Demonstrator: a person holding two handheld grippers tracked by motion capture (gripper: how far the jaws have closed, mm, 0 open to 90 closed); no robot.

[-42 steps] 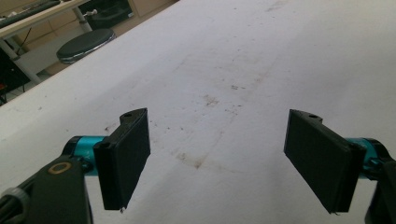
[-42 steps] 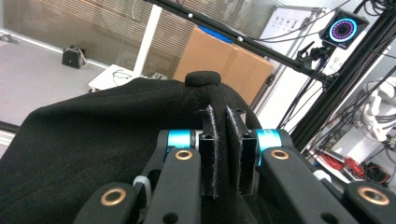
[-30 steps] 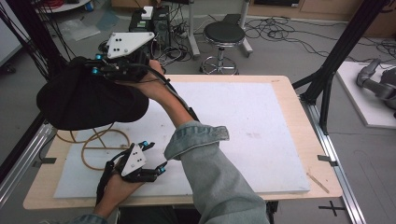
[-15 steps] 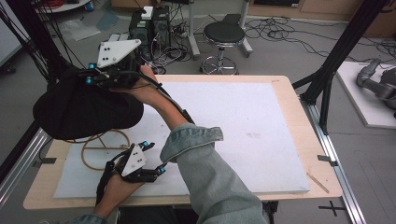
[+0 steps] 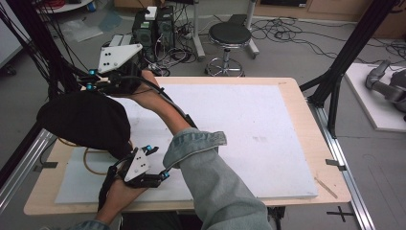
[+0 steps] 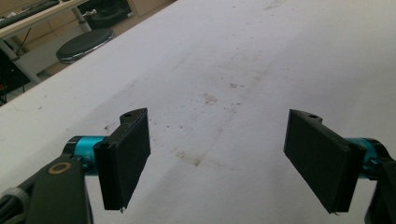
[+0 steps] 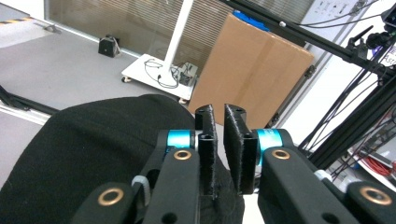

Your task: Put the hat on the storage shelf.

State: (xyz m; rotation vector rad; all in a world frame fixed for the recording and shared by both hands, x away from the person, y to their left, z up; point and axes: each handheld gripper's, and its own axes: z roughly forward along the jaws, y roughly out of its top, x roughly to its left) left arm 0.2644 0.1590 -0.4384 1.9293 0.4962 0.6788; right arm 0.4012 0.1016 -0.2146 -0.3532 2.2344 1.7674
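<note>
A black cloth (image 5: 84,122) hangs in a rounded bundle over the table's left edge. My right gripper (image 5: 93,81) holds it from above at the far left, my forearm crossing the white mat (image 5: 249,124). In the right gripper view the jaws of the right gripper (image 7: 218,121) stand almost together, pinching the black cloth (image 7: 93,154) near their base. My left gripper (image 5: 160,161) rests low near the front edge, right of the cloth. In its own view the left gripper (image 6: 217,158) is wide open over the stained white mat (image 6: 224,70), nothing between its pads.
A tan cord loop (image 5: 88,165) lies on the mat under the cloth. Beyond the table stand a black stool (image 5: 229,36) and computer boxes (image 5: 153,26). A black frame post (image 5: 344,62) rises at the right edge. A cardboard box (image 7: 252,70) is behind the cloth.
My right gripper has carried the black cloth up and a little farther left and back, baring more of the tan cord loop. The left gripper has stayed put.
</note>
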